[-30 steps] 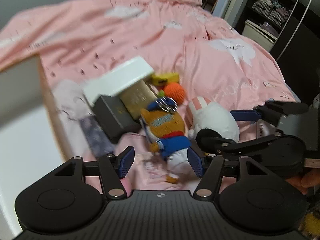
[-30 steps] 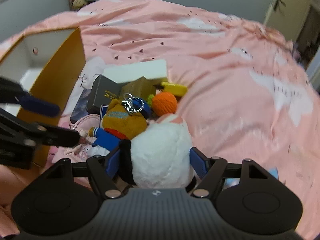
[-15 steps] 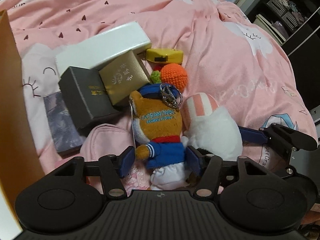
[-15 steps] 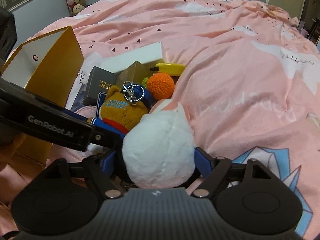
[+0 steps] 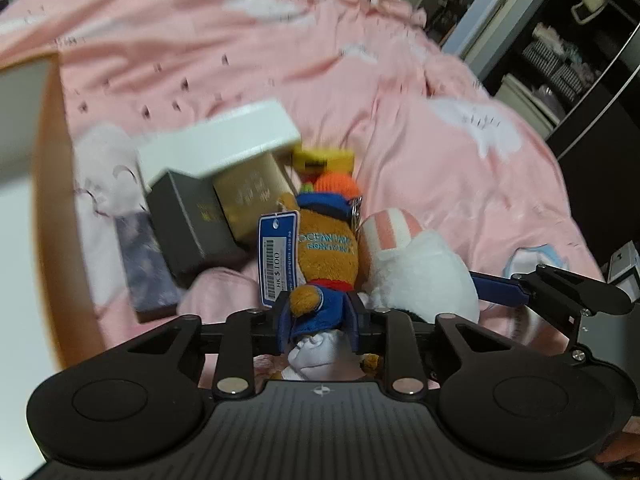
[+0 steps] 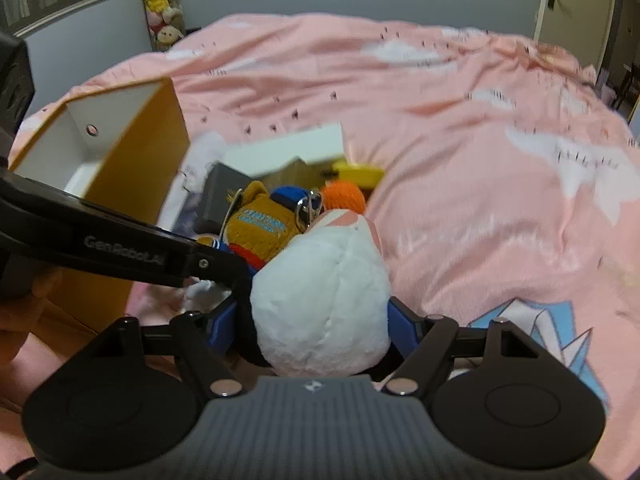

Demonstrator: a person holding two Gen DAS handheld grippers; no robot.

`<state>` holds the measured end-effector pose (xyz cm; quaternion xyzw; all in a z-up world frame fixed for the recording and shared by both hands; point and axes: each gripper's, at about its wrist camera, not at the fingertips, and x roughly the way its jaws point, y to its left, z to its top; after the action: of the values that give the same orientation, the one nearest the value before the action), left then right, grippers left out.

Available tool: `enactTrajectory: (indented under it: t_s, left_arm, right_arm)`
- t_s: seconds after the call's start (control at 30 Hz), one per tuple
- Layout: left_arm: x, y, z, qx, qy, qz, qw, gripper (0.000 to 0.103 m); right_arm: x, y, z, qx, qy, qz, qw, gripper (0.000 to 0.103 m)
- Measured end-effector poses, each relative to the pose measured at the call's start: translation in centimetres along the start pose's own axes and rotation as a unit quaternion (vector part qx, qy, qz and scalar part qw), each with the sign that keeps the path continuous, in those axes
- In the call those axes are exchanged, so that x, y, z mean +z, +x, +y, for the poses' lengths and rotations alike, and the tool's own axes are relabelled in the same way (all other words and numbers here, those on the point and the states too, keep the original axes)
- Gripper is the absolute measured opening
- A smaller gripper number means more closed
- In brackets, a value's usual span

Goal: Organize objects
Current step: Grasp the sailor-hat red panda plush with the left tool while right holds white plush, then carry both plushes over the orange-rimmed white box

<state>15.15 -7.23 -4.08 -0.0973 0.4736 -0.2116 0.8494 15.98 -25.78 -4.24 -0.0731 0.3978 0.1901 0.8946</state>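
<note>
We see both claws working over a pile of small things on a bed with a pink duvet (image 5: pixel 420 80). Our left claw (image 5: pixel 318 322) is closing, and its blue pads already press the blue-clothed lower body of the brown plush bear (image 5: pixel 326 248), so the bear is gripped low down, its white feet hanging below the pads. A blue price tag (image 5: pixel 278 256) dangles from the bear's left side. Our right claw (image 6: pixel 312 330) is also narrowing its jaws, with the round white plush (image 6: pixel 320 304) between them; the blue pads sit against its sides. The two toys touch each other. Behind them lie a dark grey box (image 5: pixel 188 220), a gold box (image 5: pixel 252 196), a white box (image 5: pixel 220 144) resting on top of those two, a yellow item (image 5: pixel 324 160) and an orange crocheted ball (image 6: pixel 344 196). An open yellow-sided storage box (image 6: pixel 132 176) stands at the left of the pile.
</note>
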Motion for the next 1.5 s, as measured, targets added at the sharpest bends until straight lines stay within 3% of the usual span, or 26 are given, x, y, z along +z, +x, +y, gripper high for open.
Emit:
enactTrajectory:
  t_s: [0.1,0.23,0.27,0.43,0.6,0.73,0.87,1.03,1.23,1.37,1.5]
  left_arm:
    - [-0.2,-2.4,0.2,-0.003,-0.007,-0.028,0.9996,0.019]
    - [-0.3,-5.0,0.1,-0.015,-0.012,-0.06,0.998,0.015]
    - [-0.4,-5.8,0.0,-0.013,-0.008,-0.071,0.9973,0.0]
    - [-0.6,-8.8,0.0,-0.007,0.0,-0.11,0.9939,0.0]
    - [-0.8,-8.5,0.1,-0.009,0.022,-0.084,0.9962,0.001]
    - [-0.8,-6.6,-0.2,-0.012,0.073,-0.029,0.9968,0.006]
    - [-1.3,-5.5,-0.9,-0.01,0.131,0.013,0.9913,0.028]
    - [-2.9,-4.6,-2.0,-0.016,0.21,0.072,0.975,0.04]
    - [-5.9,-2.5,-3.3,0.014,0.272,0.142,0.9517,0.057]
    - [-7.3,-0.5,-3.9,0.054,0.292,0.157,0.9419,0.064]
    - [-7.6,0.6,-4.0,0.062,0.29,0.166,0.9407,0.069]
  right_arm:
    - [0.6,-1.6,1.0,0.001,-0.016,-0.019,1.0,0.076]
    - [1.6,-3.8,3.3,0.018,-0.047,-0.051,0.997,0.076]
    - [1.9,-4.4,4.0,0.021,-0.058,-0.058,0.996,0.075]
    - [3.1,-5.6,7.0,0.015,-0.099,-0.076,0.992,0.075]
    - [3.1,-5.5,6.9,-0.008,-0.094,-0.068,0.993,0.075]
    - [2.0,-5.2,5.2,-0.029,-0.063,-0.049,0.996,0.076]
    - [0.2,-4.6,2.9,-0.033,-0.009,-0.026,0.999,0.076]
    - [-1.9,-4.6,1.5,-0.022,0.032,-0.018,0.999,0.076]
    - [-2.8,-4.4,1.1,-0.021,0.035,-0.011,0.999,0.076]
    - [-3.1,-4.2,0.5,-0.014,0.047,-0.012,0.999,0.077]
    - [-3.5,-4.3,0.2,-0.009,0.054,-0.017,0.998,0.078]
